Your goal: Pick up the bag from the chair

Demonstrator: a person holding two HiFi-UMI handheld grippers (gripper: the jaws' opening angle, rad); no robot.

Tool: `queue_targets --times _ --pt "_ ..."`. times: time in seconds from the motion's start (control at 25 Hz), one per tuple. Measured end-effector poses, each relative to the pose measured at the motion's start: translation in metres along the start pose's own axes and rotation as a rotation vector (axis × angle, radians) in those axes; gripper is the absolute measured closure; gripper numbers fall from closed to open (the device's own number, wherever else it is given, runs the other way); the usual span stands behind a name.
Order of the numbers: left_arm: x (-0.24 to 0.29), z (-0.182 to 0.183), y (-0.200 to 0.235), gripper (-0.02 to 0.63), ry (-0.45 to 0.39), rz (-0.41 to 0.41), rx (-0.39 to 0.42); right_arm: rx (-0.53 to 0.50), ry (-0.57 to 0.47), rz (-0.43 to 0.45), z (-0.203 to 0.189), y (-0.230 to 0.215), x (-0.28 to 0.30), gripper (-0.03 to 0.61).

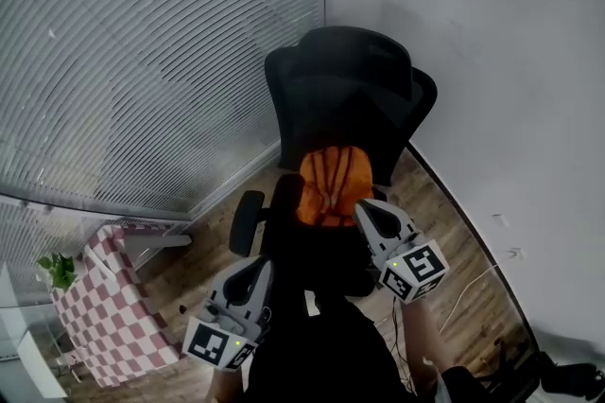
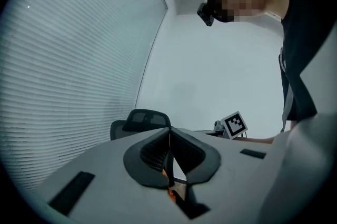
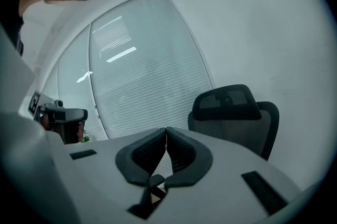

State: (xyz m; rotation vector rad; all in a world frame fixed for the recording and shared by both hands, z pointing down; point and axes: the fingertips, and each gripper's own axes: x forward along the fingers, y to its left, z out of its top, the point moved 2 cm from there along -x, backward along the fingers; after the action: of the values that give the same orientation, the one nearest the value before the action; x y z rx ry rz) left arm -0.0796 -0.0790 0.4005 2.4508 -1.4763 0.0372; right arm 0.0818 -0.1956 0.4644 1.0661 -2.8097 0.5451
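Bag [image 1: 331, 188]: orange, basketball pattern, on the seat of the black chair [image 1: 345, 84], against the backrest. Chair stands in the corner between blinds [image 1: 142, 61] and wall. Step in hand, as judged: approach only, no grasp made yet. Right gripper [image 1: 367, 210] is nearest, its tip over the bag's right edge in the head view; cannot tell whether it touches. Left gripper [image 1: 257, 271] hangs lower, off the seat's front left, apart from the bag. To do it well: spread the jaws before closing in, then come down onto a fold or strap at the top, not the rounded body, which looks soft and likely to slip. No strap can be made out from here. Lift straight up to clear the armrest [image 1: 246, 223]. Claws: in the left gripper view the pads [image 2: 152, 152] are pressed together with nothing between them. An orange sliver shows through the slot below, probably the bag beyond. In the right gripper view the pads [image 3: 181, 157] are likewise pressed together and empty, with the backrest ahead.
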Motion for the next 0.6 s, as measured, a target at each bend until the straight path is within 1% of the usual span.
queue_targets --times 0.28,0.36,0.6 --pt "0.012 0.003 0.017 0.580 0.009 -0.050 -0.032 -0.048 0.069 -0.098 -0.022 -0.019 0.030 0.558" --pt "0.015 0.004 0.024 0.580 0.014 -0.065 -0.042 -0.056 0.091 -0.116 -0.028 -0.023 0.040 0.558" --pt "0.028 0.001 0.039 0.580 0.047 -0.125 -0.040 -0.074 0.158 -0.158 -0.052 -0.039 0.072 0.558"
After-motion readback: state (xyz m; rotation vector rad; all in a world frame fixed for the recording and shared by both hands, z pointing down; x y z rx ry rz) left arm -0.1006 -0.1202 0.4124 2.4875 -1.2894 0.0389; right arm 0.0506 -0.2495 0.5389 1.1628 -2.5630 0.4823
